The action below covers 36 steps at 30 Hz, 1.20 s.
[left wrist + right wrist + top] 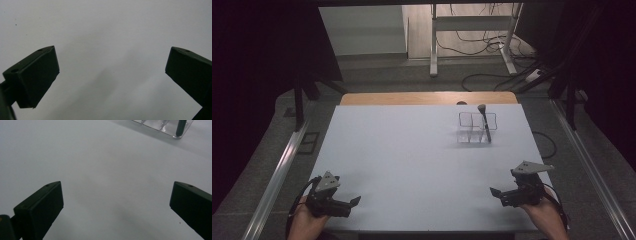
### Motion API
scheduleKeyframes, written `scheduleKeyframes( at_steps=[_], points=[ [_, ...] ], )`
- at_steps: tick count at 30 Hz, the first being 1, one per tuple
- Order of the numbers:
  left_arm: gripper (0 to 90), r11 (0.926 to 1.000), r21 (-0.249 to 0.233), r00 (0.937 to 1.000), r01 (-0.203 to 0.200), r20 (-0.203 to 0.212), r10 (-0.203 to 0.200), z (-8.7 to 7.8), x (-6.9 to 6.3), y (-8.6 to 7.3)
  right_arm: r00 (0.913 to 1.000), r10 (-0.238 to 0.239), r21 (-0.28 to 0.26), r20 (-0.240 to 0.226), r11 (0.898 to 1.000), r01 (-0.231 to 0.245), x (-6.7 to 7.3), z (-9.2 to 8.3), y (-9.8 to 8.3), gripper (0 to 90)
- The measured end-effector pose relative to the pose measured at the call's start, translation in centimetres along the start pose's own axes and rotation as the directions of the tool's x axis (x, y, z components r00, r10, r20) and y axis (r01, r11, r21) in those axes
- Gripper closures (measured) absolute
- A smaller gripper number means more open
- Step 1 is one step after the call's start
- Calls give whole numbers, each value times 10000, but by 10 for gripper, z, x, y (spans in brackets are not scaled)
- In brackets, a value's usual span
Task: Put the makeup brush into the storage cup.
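A clear plastic organiser [476,128] with several compartments stands on the white table [412,165] at the back right. A dark brush [485,122] stands upright in its right-hand compartment, head up. The organiser's corner [162,126] and the brush handle [181,127] appear at the top of the right gripper view. My left gripper [354,202] rests near the front left edge, open and empty, its jaws wide apart [112,75]. My right gripper [497,194] sits near the front right edge, also open [116,202] with nothing between its jaws.
Beyond the table's wooden far edge [427,98] lies grey floor with a white desk frame [472,35] and loose cables [492,45]. Metal rails [277,175] run along both sides of the table.
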<state>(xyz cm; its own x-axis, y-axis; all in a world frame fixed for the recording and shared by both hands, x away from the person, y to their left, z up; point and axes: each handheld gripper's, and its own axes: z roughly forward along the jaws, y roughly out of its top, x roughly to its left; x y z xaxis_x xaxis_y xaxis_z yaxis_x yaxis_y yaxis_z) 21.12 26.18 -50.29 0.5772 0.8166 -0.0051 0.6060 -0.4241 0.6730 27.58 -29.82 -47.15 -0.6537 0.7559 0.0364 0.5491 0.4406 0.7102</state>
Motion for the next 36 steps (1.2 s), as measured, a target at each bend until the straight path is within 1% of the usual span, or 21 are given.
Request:
scheduleKeyframes(
  at_steps=[8,13,24,36],
  points=[
    [0,10000,-8,10000,1,3,-1,0,0,0,9999,27,5,126,10000,-27,-2,-7,-6,0],
    [0,10000,12,10000,-5,-2,5,0,0,0,9998,131,3,174,9999,-132,-3,-11,-11,0],
    [0,10000,16,10000,-32,8,32,0,0,0,9991,197,199,385,9996,-205,-6,-20,-21,0],
    [0,10000,67,10000,-15,36,15,1,-1,0,9969,501,284,611,9982,-519,-9,-30,-33,0]
  ],
)
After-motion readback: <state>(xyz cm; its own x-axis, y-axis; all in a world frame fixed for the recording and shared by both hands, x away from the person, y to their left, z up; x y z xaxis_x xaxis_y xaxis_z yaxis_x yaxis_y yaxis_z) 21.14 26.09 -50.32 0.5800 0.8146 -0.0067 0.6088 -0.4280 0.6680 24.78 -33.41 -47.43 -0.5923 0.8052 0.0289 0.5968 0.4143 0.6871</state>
